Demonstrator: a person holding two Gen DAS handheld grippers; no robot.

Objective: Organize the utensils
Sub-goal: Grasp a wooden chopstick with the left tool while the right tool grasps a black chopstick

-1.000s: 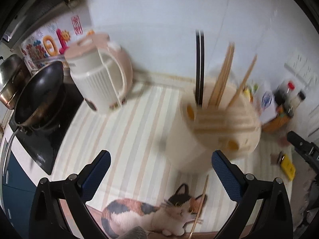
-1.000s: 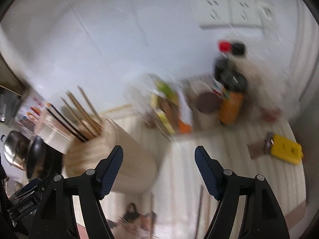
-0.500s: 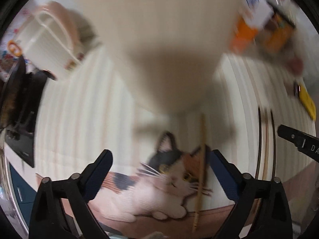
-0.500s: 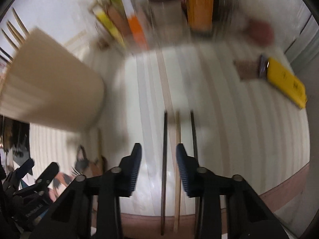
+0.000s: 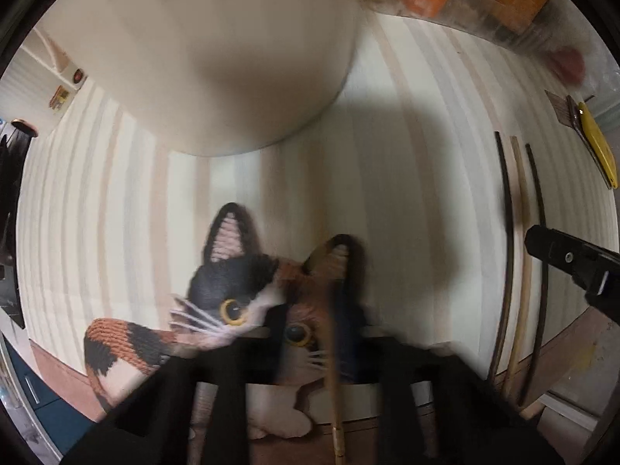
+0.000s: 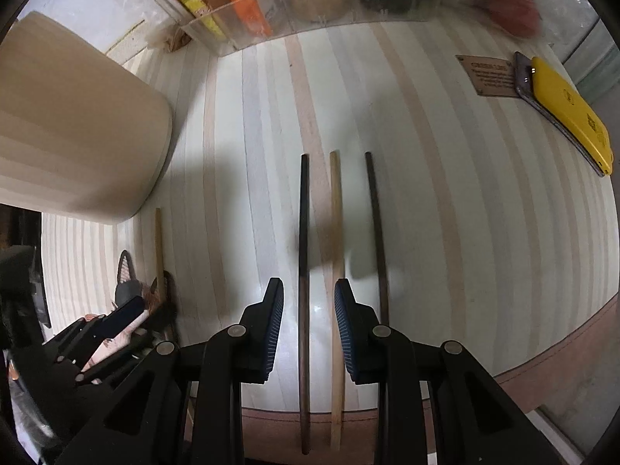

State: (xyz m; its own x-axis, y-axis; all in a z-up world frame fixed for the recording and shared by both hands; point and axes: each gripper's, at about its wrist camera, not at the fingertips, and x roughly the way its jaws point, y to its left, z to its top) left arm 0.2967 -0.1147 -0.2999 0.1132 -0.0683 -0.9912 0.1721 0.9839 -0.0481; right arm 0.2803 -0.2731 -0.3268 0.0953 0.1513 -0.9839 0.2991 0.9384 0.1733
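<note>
A beige utensil holder (image 5: 217,54) stands on the striped mat; it also shows in the right wrist view (image 6: 66,124). My left gripper (image 5: 316,333) is low over the cat picture, its blurred fingers close around a wooden chopstick (image 5: 334,368); contact is unclear. My right gripper (image 6: 309,317) is partly open, its fingers straddling a dark chopstick (image 6: 304,232) and a wooden chopstick (image 6: 336,224). A second dark chopstick (image 6: 375,224) lies just right of it. These three also show at the right of the left wrist view (image 5: 519,271).
A clear organizer (image 6: 310,11) with packets and bottles stands at the back. A yellow phone (image 6: 569,116) and a brown label (image 6: 492,75) lie at the right. The mat's front edge (image 6: 542,364) is close. A white appliance (image 5: 46,62) is at the left.
Both grippers dropped down to the mat. The left gripper's fingers closed in around the wooden chopstick on the cat picture. The right gripper narrowed over the dark and wooden chopsticks.
</note>
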